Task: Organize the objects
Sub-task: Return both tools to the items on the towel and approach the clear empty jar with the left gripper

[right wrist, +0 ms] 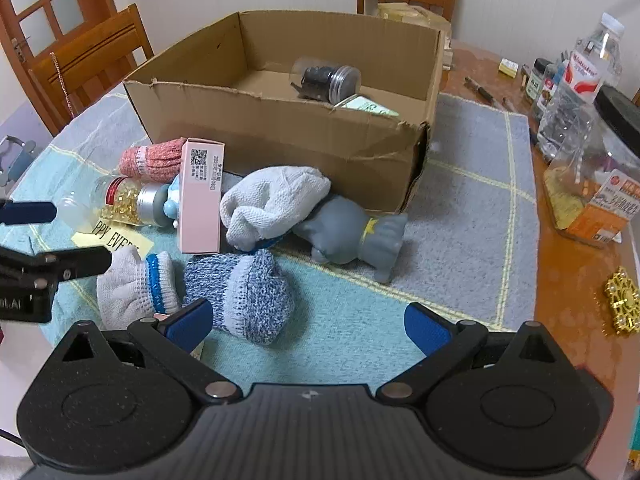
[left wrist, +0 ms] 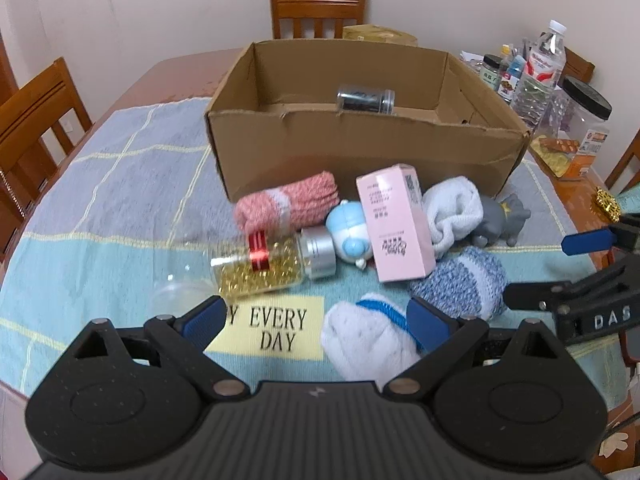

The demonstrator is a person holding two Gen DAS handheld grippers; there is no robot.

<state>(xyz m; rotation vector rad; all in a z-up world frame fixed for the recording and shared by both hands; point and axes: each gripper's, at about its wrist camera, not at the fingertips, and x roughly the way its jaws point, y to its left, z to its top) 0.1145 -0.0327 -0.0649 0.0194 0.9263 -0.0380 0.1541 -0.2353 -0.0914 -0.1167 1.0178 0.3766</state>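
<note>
An open cardboard box (left wrist: 360,148) (right wrist: 280,128) stands on the table with a dark-filled jar (left wrist: 365,99) (right wrist: 326,79) lying inside. In front of it lie a pink rolled sock (left wrist: 286,202), a jar of yellow beads (left wrist: 272,264), a blue-white toy (left wrist: 348,232), a pink carton (left wrist: 394,224) (right wrist: 200,196), a white sock (left wrist: 452,210) (right wrist: 272,200), a grey toy (left wrist: 500,220) (right wrist: 352,232), a blue-speckled sock (left wrist: 460,284) (right wrist: 248,292) and a white blue-banded sock (left wrist: 368,340) (right wrist: 132,288). My left gripper (left wrist: 320,322) is open over the banded sock. My right gripper (right wrist: 308,320) is open, empty, beside the speckled sock.
Water bottle (left wrist: 540,68), small jars and a black-lidded plastic jar (left wrist: 584,120) crowd the right table edge. A gold ornament (right wrist: 622,304) lies at the right. Wooden chairs (left wrist: 318,10) stand around the table. A checked cloth (right wrist: 460,240) covers the table.
</note>
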